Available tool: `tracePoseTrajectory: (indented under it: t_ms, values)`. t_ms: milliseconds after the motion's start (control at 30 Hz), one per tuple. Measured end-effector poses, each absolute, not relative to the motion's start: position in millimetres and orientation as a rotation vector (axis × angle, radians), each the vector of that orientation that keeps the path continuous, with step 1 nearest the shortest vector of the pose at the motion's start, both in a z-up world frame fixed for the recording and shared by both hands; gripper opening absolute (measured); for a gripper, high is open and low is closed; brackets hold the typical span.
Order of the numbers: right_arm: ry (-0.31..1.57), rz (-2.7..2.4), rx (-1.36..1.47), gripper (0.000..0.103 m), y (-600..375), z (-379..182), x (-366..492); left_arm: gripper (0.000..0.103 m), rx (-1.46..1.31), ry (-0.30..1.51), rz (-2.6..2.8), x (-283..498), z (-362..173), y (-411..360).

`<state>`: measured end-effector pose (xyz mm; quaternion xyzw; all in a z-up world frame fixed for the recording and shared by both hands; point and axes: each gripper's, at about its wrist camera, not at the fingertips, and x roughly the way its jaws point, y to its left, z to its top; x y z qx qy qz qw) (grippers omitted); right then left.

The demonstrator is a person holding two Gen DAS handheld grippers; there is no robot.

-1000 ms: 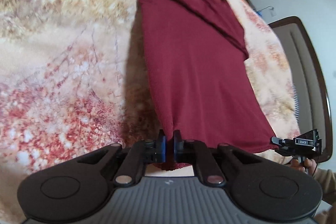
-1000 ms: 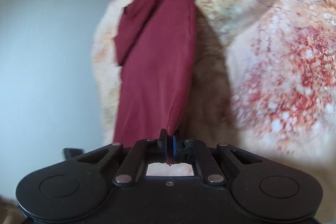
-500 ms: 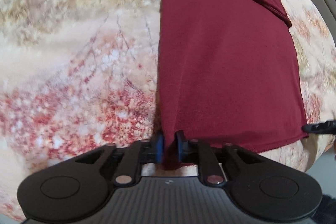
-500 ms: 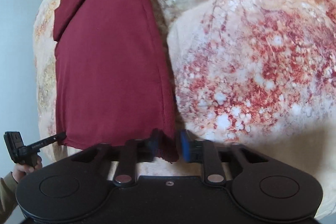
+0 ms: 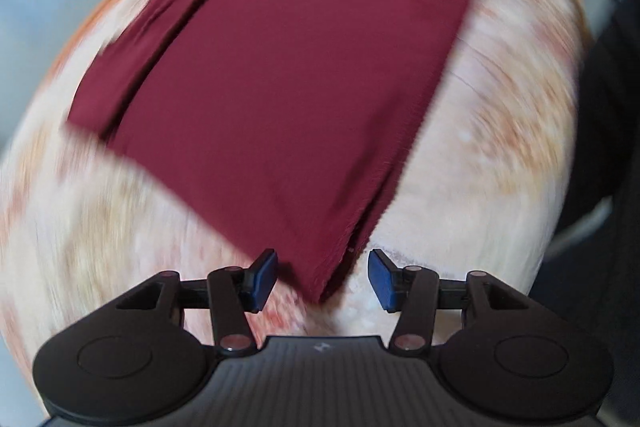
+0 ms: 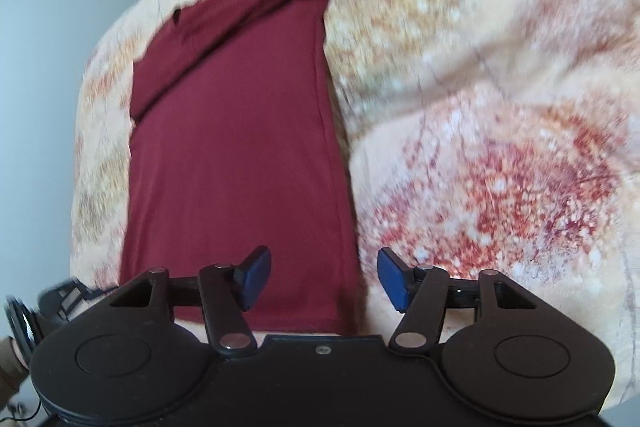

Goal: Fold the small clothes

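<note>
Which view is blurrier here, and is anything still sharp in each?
Left wrist view: heavy smear across the cloth and bedspread, streaked as by rotation; only the left tool is crisp. Right wrist view: milder blur, the cloth's side seam still readable, the bedspread softer; the right tool is sharp. Both show fisheye bending at the edges; lighting is even, no glare.

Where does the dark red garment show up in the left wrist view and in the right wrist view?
Left wrist: the garment fills the centre, one corner reaching down between the opening left gripper's pads, untouched.
Right wrist: the garment runs up the left-centre, its near edge under the opening right gripper, also untouched.
Shared landmark: the folded band along the garment's far left side, on the floral bedspread.
</note>
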<state>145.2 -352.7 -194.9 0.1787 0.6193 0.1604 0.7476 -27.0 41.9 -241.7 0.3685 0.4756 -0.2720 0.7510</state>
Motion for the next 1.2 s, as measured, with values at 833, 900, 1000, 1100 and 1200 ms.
tracePoseTrajectory:
  t_ms: [833, 900, 1000, 1100, 1200]
  values:
    - [1.153, 0.041, 0.463, 0.068, -324, -117, 22, 0.017, 1.316, 0.345, -0.932, -65, -308, 81]
    - [1.146, 0.045, 0.455, 0.068, -322, -116, 23, 0.014, 1.170, 0.462, -0.923, -50, -288, 76]
    - [1.141, 0.071, 0.412, 0.068, -320, -115, 29, 0.013, 0.842, 0.686, -0.887, -16, -250, 81]
    - [1.152, 0.131, 0.277, 0.068, -310, -116, 39, 0.012, 0.499, 0.853, -0.806, 20, -224, 94]
    - [1.166, 0.241, 0.101, 0.068, -297, -122, 49, 0.012, 0.216, 0.969, -0.697, 54, -215, 107]
